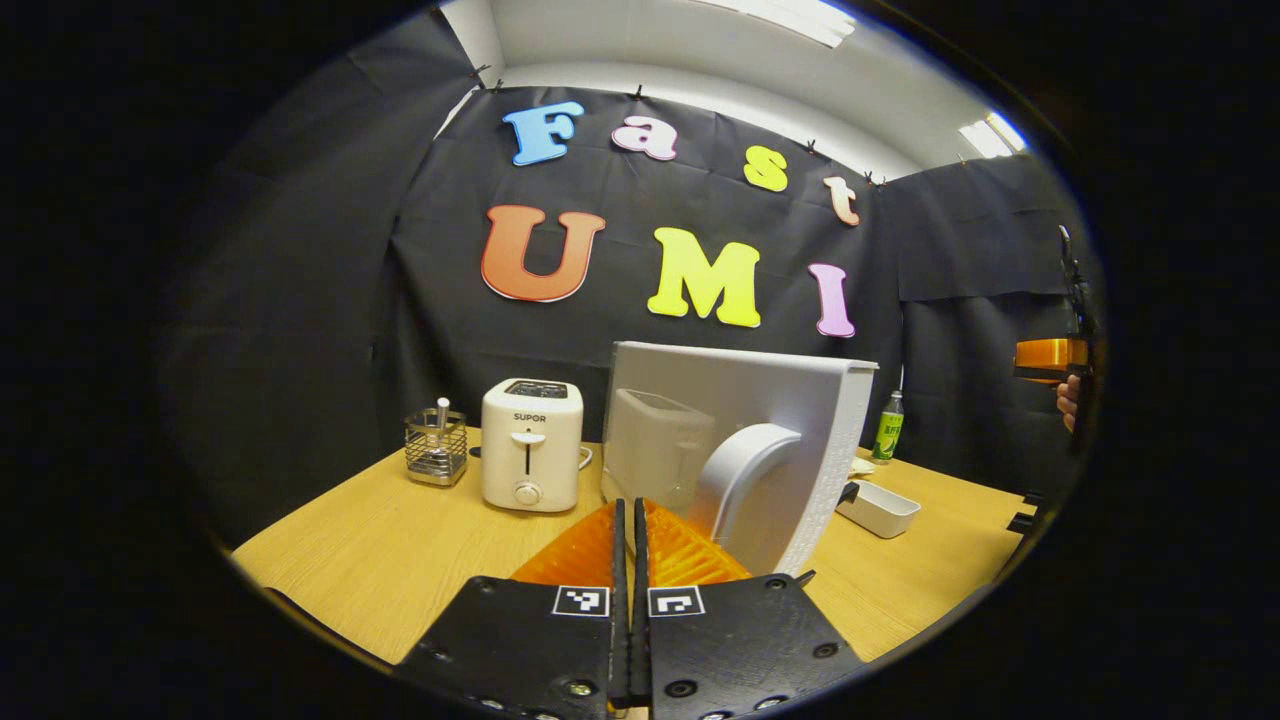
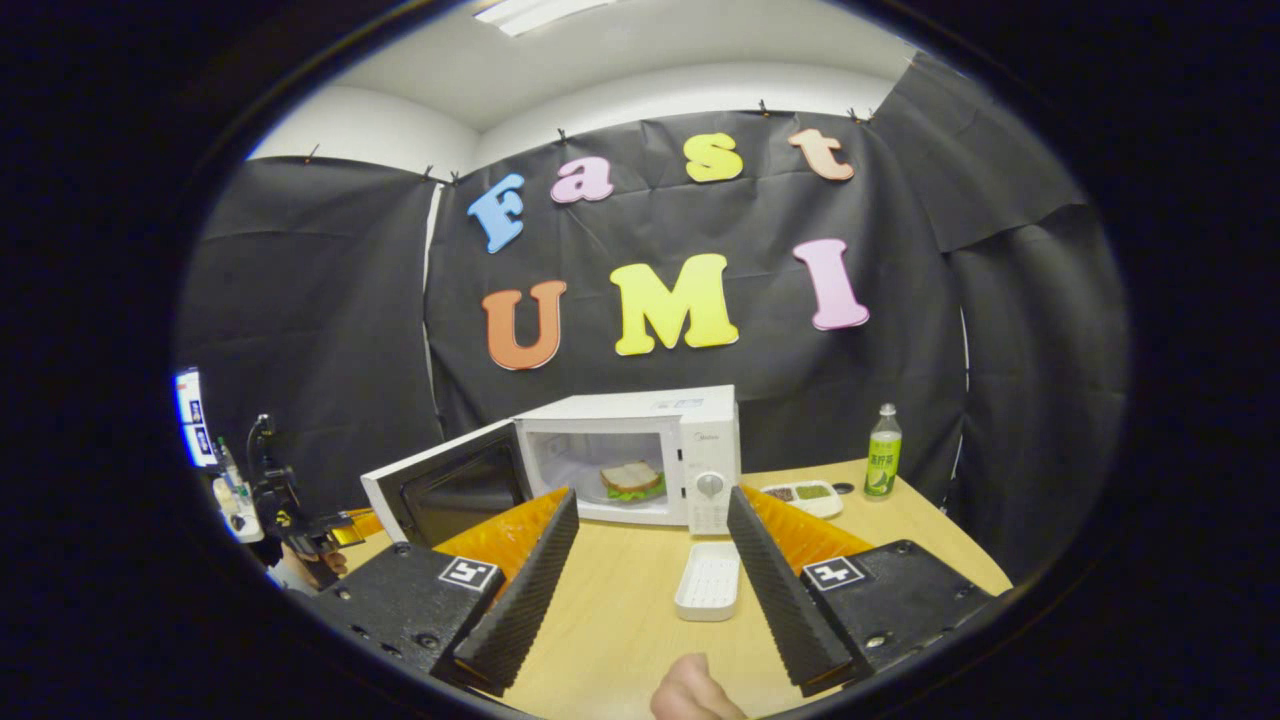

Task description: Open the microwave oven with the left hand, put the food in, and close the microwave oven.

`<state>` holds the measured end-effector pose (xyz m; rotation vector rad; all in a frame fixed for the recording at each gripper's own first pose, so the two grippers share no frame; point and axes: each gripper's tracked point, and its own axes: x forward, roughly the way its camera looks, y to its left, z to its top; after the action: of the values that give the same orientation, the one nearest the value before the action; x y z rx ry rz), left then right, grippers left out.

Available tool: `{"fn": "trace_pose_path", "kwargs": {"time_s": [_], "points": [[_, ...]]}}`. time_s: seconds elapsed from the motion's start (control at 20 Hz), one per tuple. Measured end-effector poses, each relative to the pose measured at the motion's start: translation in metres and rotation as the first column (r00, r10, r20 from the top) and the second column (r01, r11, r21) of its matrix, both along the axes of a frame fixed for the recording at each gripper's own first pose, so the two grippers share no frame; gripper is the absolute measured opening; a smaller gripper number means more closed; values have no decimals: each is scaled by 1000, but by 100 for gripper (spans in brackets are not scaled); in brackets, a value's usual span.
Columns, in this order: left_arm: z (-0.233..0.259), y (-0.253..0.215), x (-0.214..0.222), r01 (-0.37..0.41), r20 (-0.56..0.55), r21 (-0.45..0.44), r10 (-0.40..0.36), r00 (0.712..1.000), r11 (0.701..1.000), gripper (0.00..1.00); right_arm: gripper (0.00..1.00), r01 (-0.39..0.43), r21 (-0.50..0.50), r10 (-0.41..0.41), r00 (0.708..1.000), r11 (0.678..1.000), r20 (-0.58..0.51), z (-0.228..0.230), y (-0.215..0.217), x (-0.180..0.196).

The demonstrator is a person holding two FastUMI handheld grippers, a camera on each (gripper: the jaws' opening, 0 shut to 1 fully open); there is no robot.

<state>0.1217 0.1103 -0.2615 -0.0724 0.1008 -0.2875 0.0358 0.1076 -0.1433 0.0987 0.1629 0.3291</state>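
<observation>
While the sandwich [image 2: 632,480] sits inside the microwave [image 2: 640,455], door [image 1: 740,455] swung wide, the left gripper [image 1: 632,520] is closed empty; right gripper [image 2: 650,545] spread open.

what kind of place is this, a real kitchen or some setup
Most likely a staged recording booth, not a real kitchen: black cloth is clipped up as walls around one wooden table. On it stand kitchen props: a microwave with a sandwich inside, and a toaster.

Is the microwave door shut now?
No, the microwave door hangs open, with the sandwich sitting inside.
</observation>
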Motion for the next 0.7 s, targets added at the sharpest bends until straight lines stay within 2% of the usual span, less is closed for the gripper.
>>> {"fn": "trace_pose_path", "kwargs": {"time_s": [0.25,0.3,0.35,0.4,0.65,0.7], "points": [[-17,-53,23,128,-31,32,-127,991,991,0,95,12,6,-12,1000,1000,22,4,-20,11],[-17,-62,28,148,-35,30,-147,989,989,0,89,15,7,-15,1000,1000,27,5,-23,13],[-18,-70,33,162,-35,26,-161,986,986,0,89,16,6,-17,999,1000,36,7,-25,14],[-17,-80,38,182,-33,14,-182,983,983,0,96,20,3,-20,999,1000,44,10,-28,15],[-13,-119,59,235,-23,-15,-235,972,972,0,96,28,-39,-25,997,999,70,9,-34,24],[-12,-129,62,248,-26,-24,-249,968,968,0,89,27,-43,-24,997,999,74,10,-37,28]]}}
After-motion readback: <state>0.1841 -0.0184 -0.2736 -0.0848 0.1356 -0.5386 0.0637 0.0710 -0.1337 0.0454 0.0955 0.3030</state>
